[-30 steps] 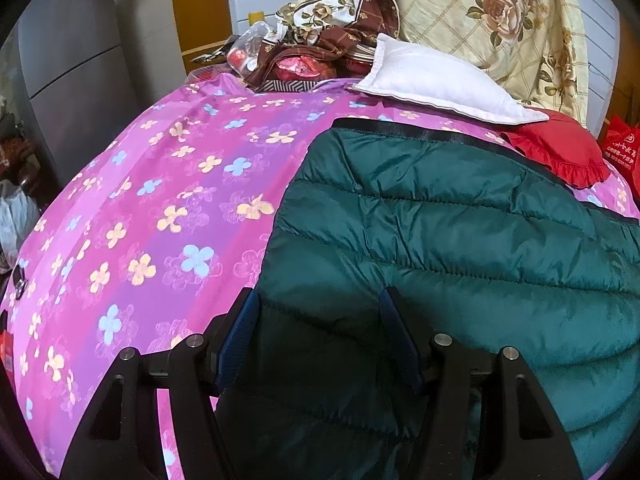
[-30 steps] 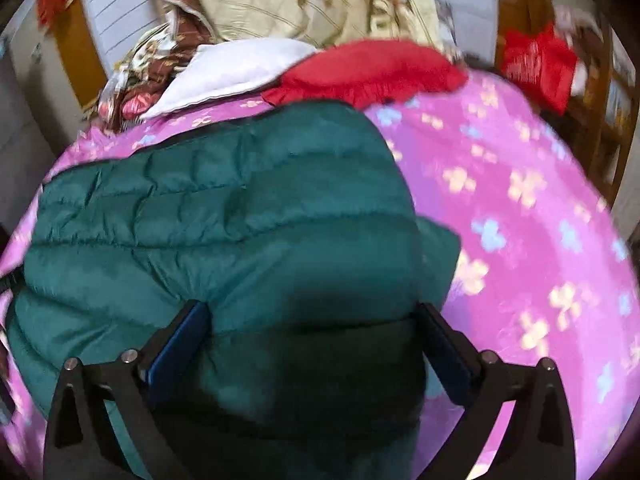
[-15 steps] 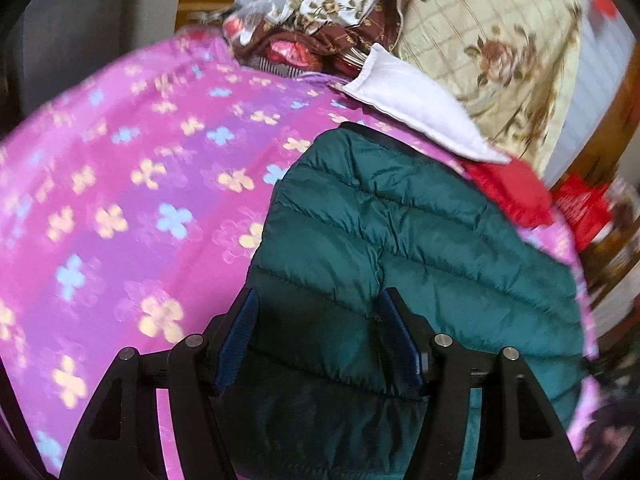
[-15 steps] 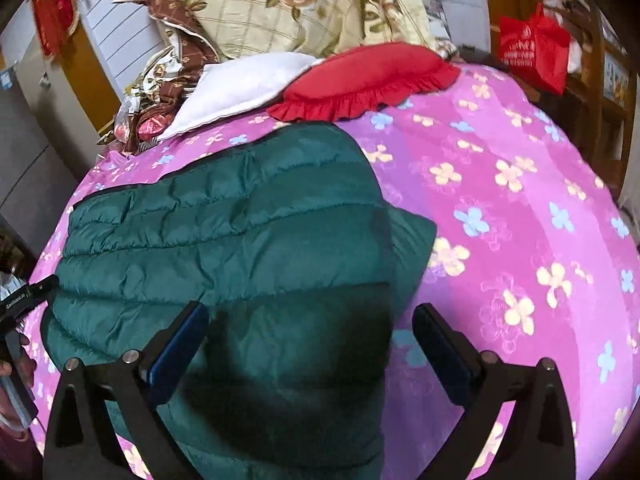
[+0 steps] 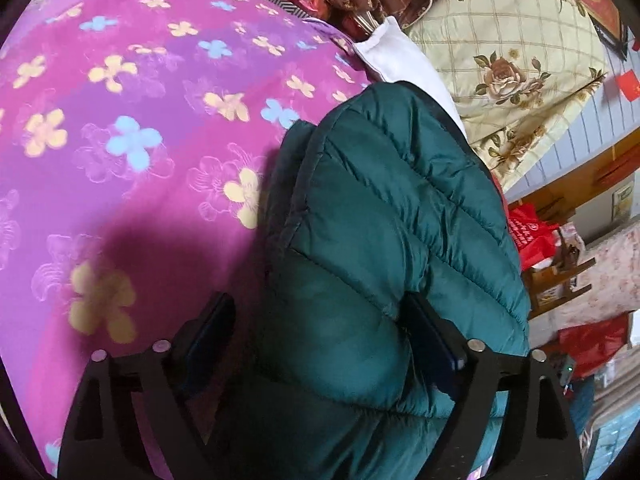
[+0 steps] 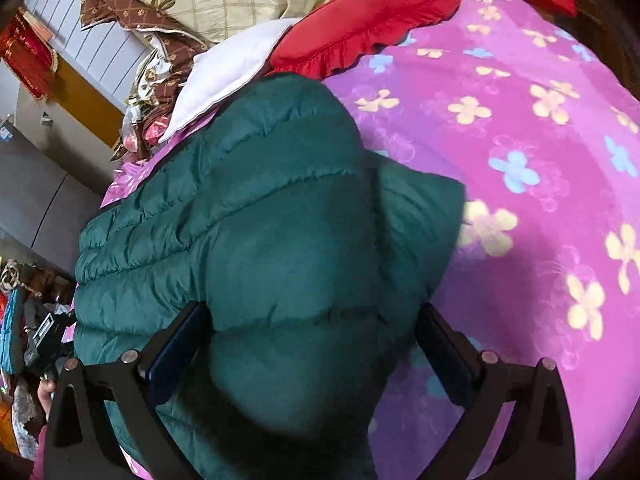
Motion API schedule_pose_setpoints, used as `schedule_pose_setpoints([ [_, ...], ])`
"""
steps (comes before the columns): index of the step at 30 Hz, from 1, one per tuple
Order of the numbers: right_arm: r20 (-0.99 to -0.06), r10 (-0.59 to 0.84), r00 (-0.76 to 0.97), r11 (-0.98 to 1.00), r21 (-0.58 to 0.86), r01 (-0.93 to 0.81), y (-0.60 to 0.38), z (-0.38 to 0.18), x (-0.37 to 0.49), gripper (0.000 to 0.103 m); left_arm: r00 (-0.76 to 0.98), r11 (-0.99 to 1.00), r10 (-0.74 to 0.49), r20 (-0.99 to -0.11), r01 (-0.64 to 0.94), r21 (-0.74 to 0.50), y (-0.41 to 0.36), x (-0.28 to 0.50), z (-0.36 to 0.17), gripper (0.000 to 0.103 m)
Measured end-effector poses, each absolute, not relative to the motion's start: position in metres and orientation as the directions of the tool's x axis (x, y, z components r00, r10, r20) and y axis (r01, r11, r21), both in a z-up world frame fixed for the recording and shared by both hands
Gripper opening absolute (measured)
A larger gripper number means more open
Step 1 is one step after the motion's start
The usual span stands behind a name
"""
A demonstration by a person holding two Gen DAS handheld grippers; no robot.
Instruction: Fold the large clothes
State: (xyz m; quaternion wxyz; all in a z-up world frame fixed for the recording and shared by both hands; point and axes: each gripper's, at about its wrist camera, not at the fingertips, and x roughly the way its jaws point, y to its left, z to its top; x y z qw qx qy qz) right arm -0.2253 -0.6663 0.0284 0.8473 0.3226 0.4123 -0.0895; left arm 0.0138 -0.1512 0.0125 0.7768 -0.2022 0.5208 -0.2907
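A dark green quilted puffer jacket (image 5: 380,208) lies folded on a pink flowered bedspread (image 5: 120,140). My left gripper (image 5: 320,332) hangs over the jacket's near left edge and its jaws are opening. The jacket lies between them, with the left pad clear of the cloth. In the right wrist view the same jacket (image 6: 248,208) bulges up between the wide jaws of my right gripper (image 6: 308,332), which sits low over its near right corner. There the jacket edge meets the bedspread (image 6: 520,160). Neither gripper pinches the cloth.
A white pillow (image 5: 400,64) and a red frilled cushion (image 6: 360,20) lie just beyond the jacket. A cream rose-print quilt (image 5: 500,60) is heaped behind them. Red bags (image 5: 528,236) and wooden furniture stand off the bed's right side. A hand (image 6: 46,388) with a black device shows at the left.
The left gripper rolled, dropped closer to the jacket's left edge, and its jaws spread wider. The right gripper tilted and sank nearer the jacket, jaws unchanged.
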Motion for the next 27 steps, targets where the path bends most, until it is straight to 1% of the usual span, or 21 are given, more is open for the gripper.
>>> schedule_pose_setpoints([
  [2,-0.75,0.131,0.649,0.783,0.479,0.396,-0.667,0.026,-0.221,0.103,0.295,0.76,-0.65,-0.7,0.271,-0.591,-0.158,0.013,0.015,0.075],
  [5,-0.757,0.138,0.639,0.803,0.464,0.375,-0.665,0.027,-0.212,0.103,0.3,0.765,-0.643,-0.705,0.288,-0.576,-0.167,0.011,0.016,0.075],
  [6,-0.757,0.14,0.638,0.805,0.462,0.372,-0.665,0.027,-0.21,0.103,0.298,0.763,-0.645,-0.704,0.292,-0.576,-0.17,0.011,0.016,0.071],
  [7,-0.752,0.15,0.642,0.807,0.468,0.36,-0.664,0.026,-0.208,0.103,0.288,0.753,-0.657,-0.697,0.299,-0.587,-0.172,0.011,0.016,0.057],
  [8,-0.747,0.157,0.646,0.811,0.471,0.348,-0.662,0.027,-0.207,0.102,0.284,0.746,-0.665,-0.691,0.307,-0.591,-0.175,0.009,0.019,0.053],
  [9,-0.744,0.157,0.649,0.813,0.47,0.343,-0.66,0.028,-0.207,0.097,0.293,0.751,-0.659,-0.693,0.316,-0.58,-0.174,0.006,0.022,0.044],
  [10,-0.732,0.167,0.66,0.815,0.479,0.325,-0.657,0.031,-0.207,0.085,0.302,0.754,-0.654,-0.694,0.329,-0.568,-0.175,0.003,0.026,0.034],
  [11,-0.724,0.175,0.668,0.815,0.486,0.314,-0.655,0.034,-0.208,0.08,0.309,0.756,-0.651,-0.693,0.337,-0.561,-0.176,0.0,0.03,0.029],
  [12,-0.715,0.17,0.678,0.822,0.482,0.302,-0.651,0.04,-0.21,0.07,0.318,0.757,-0.65,-0.691,0.349,-0.552,-0.175,-0.005,0.037,0.021],
  [13,-0.714,0.16,0.682,0.832,0.469,0.296,-0.647,0.045,-0.212,0.061,0.322,0.756,-0.651,-0.687,0.356,-0.549,-0.174,-0.008,0.043,0.016],
  [14,-0.711,0.151,0.687,0.841,0.458,0.289,-0.643,0.051,-0.215,0.057,0.328,0.749,-0.659,-0.677,0.366,-0.552,-0.171,-0.014,0.052,0.014],
  [16,-0.697,0.141,0.703,0.852,0.448,0.273,-0.638,0.066,-0.223,0.042,0.334,0.739,-0.671,-0.663,0.384,-0.554,-0.164,-0.025,0.066,0.012],
  [18,-0.669,0.147,0.729,0.854,0.458,0.248,-0.633,0.083,-0.233,0.037,0.338,0.733,-0.674,-0.657,0.416,-0.538,-0.158,-0.042,0.082,0.011],
  [20,-0.648,0.158,0.745,0.86,0.462,0.219,-0.624,0.102,-0.246,0.036,0.338,0.725,-0.679,-0.651,0.443,-0.527,-0.151,-0.058,0.095,0.011],
  [22,-0.649,0.156,0.745,0.876,0.439,0.199,-0.613,0.116,-0.258,0.035,0.333,0.716,-0.688,-0.645,0.456,-0.528,-0.141,-0.074,0.105,0.01],
  [27,-0.641,0.192,0.743,0.874,0.456,0.167,-0.596,0.131,-0.296,0.035,0.312,0.708,-0.693,-0.65,0.462,-0.533,-0.112,-0.112,0.111,0.01],
])
